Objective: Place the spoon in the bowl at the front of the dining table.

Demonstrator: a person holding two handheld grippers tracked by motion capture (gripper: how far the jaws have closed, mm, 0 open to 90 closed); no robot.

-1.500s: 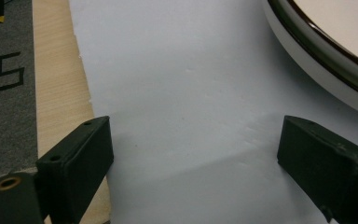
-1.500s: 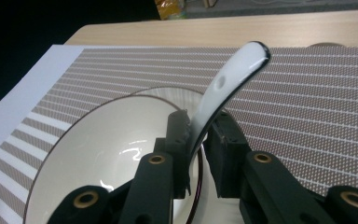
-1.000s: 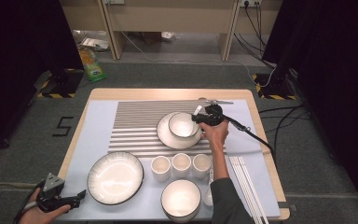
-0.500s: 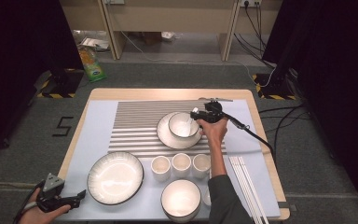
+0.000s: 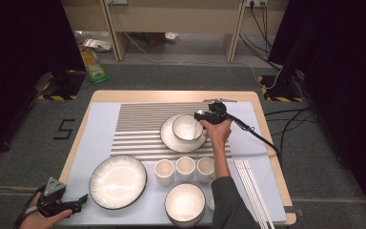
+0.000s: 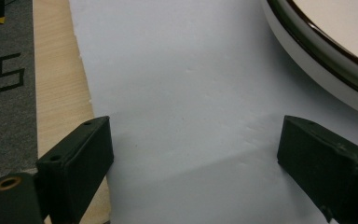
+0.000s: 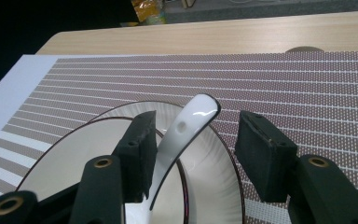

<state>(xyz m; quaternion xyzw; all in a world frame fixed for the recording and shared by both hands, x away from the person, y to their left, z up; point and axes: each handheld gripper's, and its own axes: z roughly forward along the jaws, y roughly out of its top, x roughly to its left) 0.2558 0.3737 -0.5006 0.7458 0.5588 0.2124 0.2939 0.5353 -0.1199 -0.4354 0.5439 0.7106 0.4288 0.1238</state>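
A white ceramic spoon (image 7: 186, 126) leans in a white bowl (image 7: 60, 163), its handle rising between the jaws of my right gripper (image 7: 196, 135). The jaws stand apart and the handle rests against the left one. From above, the right gripper (image 5: 201, 116) is at the bowl's (image 5: 187, 126) right rim, and the bowl sits on a plate (image 5: 171, 140) on the striped mat. My left gripper (image 5: 82, 200) is open at the table's front left, empty over the white mat (image 6: 177, 70). It sits beside the large dark-rimmed plate (image 6: 335, 51).
Three small cups (image 5: 185, 168) stand in a row in front of the bowl's plate. Another bowl (image 5: 185, 202) sits at the front edge and the large plate (image 5: 117, 181) at front left. White chopsticks (image 5: 252, 186) lie at the right. A cable trails from the right gripper.
The right gripper has edged slightly left toward the bowl. The left gripper has stayed in place.
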